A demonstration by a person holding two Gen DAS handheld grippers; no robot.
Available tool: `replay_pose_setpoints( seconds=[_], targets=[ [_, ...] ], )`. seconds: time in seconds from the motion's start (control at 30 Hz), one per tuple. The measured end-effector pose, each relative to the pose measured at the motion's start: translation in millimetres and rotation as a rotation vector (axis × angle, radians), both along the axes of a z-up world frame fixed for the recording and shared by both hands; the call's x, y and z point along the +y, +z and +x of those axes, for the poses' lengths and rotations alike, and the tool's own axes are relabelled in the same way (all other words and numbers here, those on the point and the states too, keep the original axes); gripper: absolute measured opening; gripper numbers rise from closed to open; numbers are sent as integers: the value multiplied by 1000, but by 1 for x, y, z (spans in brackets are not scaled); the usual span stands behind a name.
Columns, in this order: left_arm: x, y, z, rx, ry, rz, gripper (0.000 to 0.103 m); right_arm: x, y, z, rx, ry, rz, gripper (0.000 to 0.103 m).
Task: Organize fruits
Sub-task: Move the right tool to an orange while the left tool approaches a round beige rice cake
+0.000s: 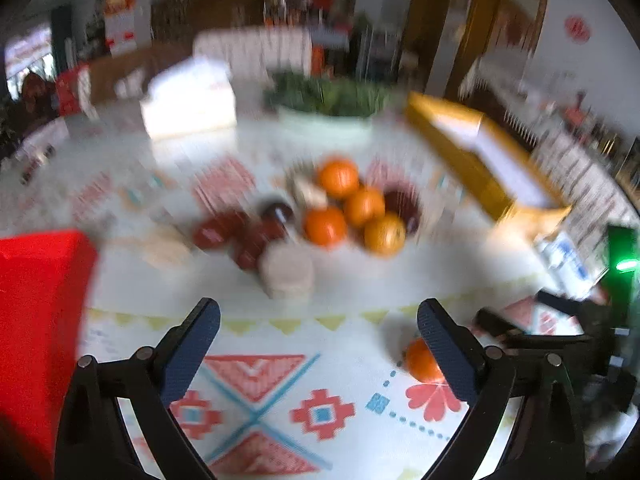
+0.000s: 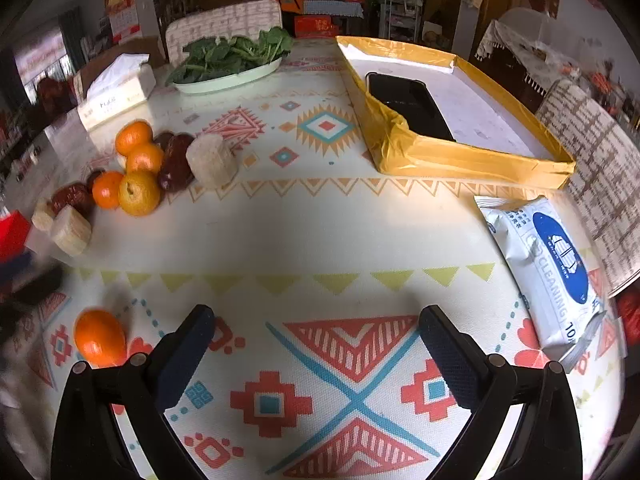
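Left gripper (image 1: pixel 319 330) and right gripper (image 2: pixel 317 334) both spread wide, empty, above the patterned tabletop (image 2: pixel 320 224). Lone orange (image 2: pixel 99 336) near the front edge, left of the right gripper; fruit pile (image 2: pixel 138 168) toward the left edge; yellow tray (image 2: pixel 452 120) at the far right corner.

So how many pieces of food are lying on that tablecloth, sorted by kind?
Oranges: 5, four in the pile and a lone orange near the front.
Dark red fruits: about 4, some partly hidden.
Pale cut chunks: 3.
Total: about 12.
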State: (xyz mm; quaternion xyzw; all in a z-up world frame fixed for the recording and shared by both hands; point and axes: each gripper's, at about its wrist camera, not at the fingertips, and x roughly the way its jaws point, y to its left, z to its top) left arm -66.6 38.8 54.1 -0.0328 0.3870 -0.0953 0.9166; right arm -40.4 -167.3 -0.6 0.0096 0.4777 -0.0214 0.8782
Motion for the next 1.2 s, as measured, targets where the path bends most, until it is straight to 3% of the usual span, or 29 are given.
replay_pose_setpoints(
  seconds=[0.17,0.3,0.37,0.43,0.47,0.53,0.7,0.8,0.87,0.93,1.2],
  targets=[
    [44,46,-46,-196,93,10,99,-2,2,-3,3,-11,24,103],
    [75,59,-60,-202,164,20,99,-2,19,-14,-51,-9,145,101],
    [92,60,-63,-205,182,0,99,8,33,-25,-114,24,137,101],
    [101,62,-63,-210,185,5,99,21,41,-31,-136,70,121,95],
    [103,61,-60,-206,189,20,99,29,44,-35,-146,99,113,91],
    [104,59,-56,-179,180,33,99,46,48,-39,-146,155,103,72],
    [101,47,-26,-106,134,28,99,65,43,-34,-114,222,147,58],
    [97,36,-10,-60,115,28,91,71,35,-32,-98,240,150,58],
    [92,27,-3,-20,71,-3,75,75,32,-34,-101,257,147,58],
    [82,17,3,8,34,-17,69,79,28,-37,-101,276,136,58],
    [37,-12,21,60,-52,7,66,91,17,-39,-93,328,99,54]
  ],
)
